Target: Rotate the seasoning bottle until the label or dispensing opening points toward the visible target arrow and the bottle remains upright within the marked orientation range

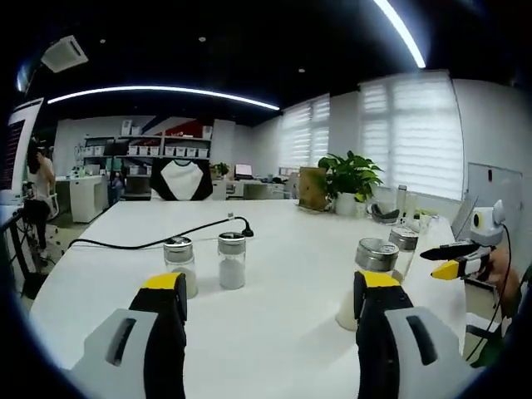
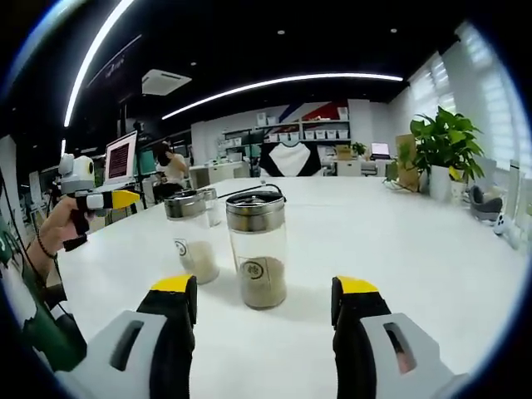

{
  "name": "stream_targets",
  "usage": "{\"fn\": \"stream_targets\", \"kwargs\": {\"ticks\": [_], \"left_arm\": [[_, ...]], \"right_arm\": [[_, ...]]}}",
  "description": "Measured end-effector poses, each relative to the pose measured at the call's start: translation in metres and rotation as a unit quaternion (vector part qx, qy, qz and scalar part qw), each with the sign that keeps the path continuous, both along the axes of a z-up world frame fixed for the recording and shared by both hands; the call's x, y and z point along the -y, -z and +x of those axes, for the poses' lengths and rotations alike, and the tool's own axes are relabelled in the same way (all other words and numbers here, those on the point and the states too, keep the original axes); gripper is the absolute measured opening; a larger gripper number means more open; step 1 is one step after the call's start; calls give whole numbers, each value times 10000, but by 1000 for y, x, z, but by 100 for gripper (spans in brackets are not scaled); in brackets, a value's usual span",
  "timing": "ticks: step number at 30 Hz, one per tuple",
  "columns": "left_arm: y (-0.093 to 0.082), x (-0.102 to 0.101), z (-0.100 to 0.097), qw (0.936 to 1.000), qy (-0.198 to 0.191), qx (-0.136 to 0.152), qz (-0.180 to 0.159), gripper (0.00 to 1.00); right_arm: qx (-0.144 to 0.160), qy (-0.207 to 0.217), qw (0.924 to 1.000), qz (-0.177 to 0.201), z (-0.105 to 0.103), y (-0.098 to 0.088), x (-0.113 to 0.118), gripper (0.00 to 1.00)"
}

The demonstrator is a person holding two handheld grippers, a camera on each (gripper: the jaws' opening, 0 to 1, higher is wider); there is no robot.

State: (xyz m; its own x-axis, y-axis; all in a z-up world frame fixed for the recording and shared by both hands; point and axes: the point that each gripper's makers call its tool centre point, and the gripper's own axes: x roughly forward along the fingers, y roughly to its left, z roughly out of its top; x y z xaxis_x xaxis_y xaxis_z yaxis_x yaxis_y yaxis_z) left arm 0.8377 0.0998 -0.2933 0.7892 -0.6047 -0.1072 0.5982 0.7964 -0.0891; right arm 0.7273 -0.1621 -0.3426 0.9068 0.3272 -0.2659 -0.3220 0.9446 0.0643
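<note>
The white table (image 2: 399, 241) stood in an open office with shelving at the far wall. In the right gripper view, the seasoning bottle (image 2: 258, 249) stood upright at 12 o'clock from the right tongs (image 2: 266, 312), just ahead of their wide, empty jaws. A second bottle (image 2: 191, 237) stood just beside it at 9 o'clock. The left tongs (image 1: 270, 303) were likewise wide and empty, with two small jars (image 1: 206, 262) ahead at 11 o'clock.

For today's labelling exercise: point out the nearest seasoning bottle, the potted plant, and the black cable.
seasoning bottle (image 2: 257, 258), right gripper view, on its glass body.
potted plant (image 1: 350, 174), left gripper view, on its leaves.
black cable (image 1: 158, 242), left gripper view, on its run across the table.
</note>
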Motion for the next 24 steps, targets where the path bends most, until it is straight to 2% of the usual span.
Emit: {"fn": "stream_targets", "kwargs": {"ticks": [12,19,24], "left_arm": [[3,12,35,9999,-35,24,106,87],[13,24,54,9998,-10,-75,159,86],[20,34,67,9997,31,-9,242,82]], "right_arm": [[38,-28,10000,8,-1,-3,-2,66],[31,18,10000,25,-3,-2,0,66],[44,64,10000,7,-4,-4,4,66]]}}
